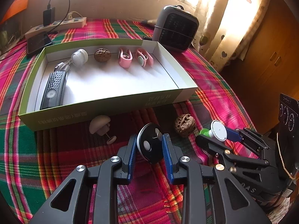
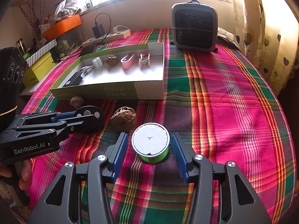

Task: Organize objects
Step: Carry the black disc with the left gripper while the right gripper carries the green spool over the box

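Observation:
My left gripper (image 1: 150, 136) is shut on a black disc (image 1: 149, 150) with small white studs, holding it on edge just above the plaid cloth. The right wrist view shows this gripper (image 2: 93, 116) and the disc (image 2: 91, 124) from the side. My right gripper (image 2: 149, 134) is open around a green spool with a white top (image 2: 150, 142). The spool stands on the cloth with a gap to each blue pad. In the left wrist view, the right gripper (image 1: 217, 136) and spool (image 1: 218, 132) are at the right. A walnut (image 1: 185, 125) lies between the two grippers.
A green-and-white open box (image 1: 104, 108) stands behind, holding a black device (image 1: 54, 87), a white cap on a cable, a walnut and two pink clips. A beige mushroom-shaped piece (image 1: 100, 124) lies at its front wall. A grey heater (image 1: 175, 28), power strip and phone sit at the back.

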### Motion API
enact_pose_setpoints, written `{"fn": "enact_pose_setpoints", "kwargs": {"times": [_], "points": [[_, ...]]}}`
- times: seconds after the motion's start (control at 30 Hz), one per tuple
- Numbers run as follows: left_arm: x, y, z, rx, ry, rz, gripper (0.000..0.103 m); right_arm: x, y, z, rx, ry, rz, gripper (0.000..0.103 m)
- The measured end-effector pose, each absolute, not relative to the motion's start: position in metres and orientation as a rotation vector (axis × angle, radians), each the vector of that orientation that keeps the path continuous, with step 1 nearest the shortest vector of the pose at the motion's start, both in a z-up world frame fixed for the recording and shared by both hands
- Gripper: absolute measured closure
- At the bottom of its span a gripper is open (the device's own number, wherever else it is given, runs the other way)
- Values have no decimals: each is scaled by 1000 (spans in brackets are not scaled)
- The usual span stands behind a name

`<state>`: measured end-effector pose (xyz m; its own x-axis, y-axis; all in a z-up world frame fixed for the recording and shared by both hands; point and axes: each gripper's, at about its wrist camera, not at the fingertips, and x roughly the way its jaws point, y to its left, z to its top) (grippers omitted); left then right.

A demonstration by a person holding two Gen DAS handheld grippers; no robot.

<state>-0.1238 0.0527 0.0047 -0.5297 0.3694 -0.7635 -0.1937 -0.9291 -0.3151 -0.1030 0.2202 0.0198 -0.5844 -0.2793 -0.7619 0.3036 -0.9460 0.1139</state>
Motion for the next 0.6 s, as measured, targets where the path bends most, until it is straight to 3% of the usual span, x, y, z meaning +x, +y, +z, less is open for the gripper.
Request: {"fn": "enact_pose_setpoints", "kwargs": {"times": [0.07,0.17,0.6], "points": [[-124,53,5,-1305,-273,2480,78,-103,221,20,1216,34,-2548,65],[-124,53,5,-1301,-264,2484,78,-103,222,20,1217,32,-2552,68],[-122,55,5,-1285,-226,2504,79,-101,221,22,1203,29,-2560,74]]}}
